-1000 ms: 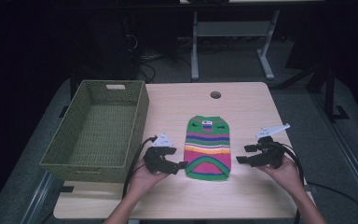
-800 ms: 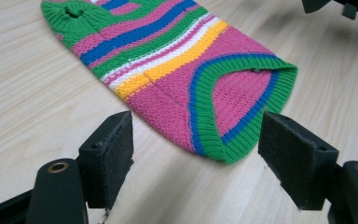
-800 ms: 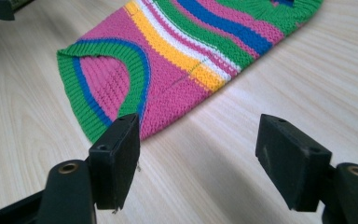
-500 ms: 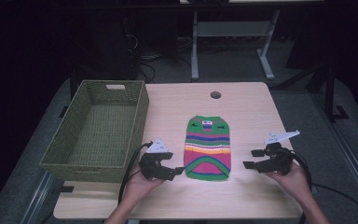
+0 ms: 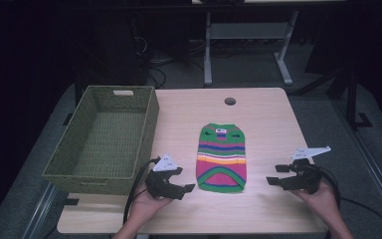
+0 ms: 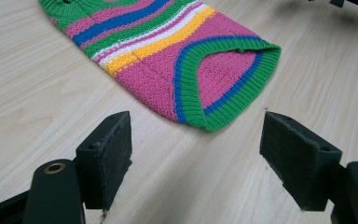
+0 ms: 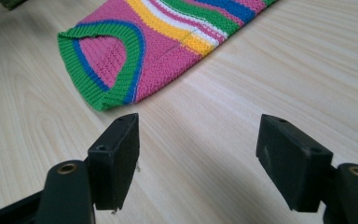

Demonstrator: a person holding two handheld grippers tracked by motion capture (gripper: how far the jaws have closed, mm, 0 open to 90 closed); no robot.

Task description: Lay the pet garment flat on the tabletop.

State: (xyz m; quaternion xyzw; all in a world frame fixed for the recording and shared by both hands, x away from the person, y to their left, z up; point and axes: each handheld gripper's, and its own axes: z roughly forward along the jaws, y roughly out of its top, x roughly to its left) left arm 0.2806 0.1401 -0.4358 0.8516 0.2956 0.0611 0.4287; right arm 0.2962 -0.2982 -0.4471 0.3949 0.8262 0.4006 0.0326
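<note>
1. Dark room behind; pale wood bench [image 5: 268, 124] mid-frame, green woven basket [image 5: 104, 139] at left, nothing in it.
2. Striped knit sweater [image 5: 222, 158] lay flat at centre, hem toward the bottom.
3. Left tongs [image 5: 188, 188] and right tongs [image 5: 271, 179] gaped open, holding nothing, flanking the hem, apart from it.
4. Best approach: slide each in low, pinch a hem corner fully, lift together.

Each hand-held unit, the left gripper [image 5: 186, 188] and the right gripper [image 5: 272, 175], comprised a black body, two black jaws with rectangular, rough-faced dark pads [image 6: 113, 148] and brass-ringed screw holes, a grey three-cornered top plate [image 5: 310, 151], and a trailing black cable [image 5: 137, 183].
</note>
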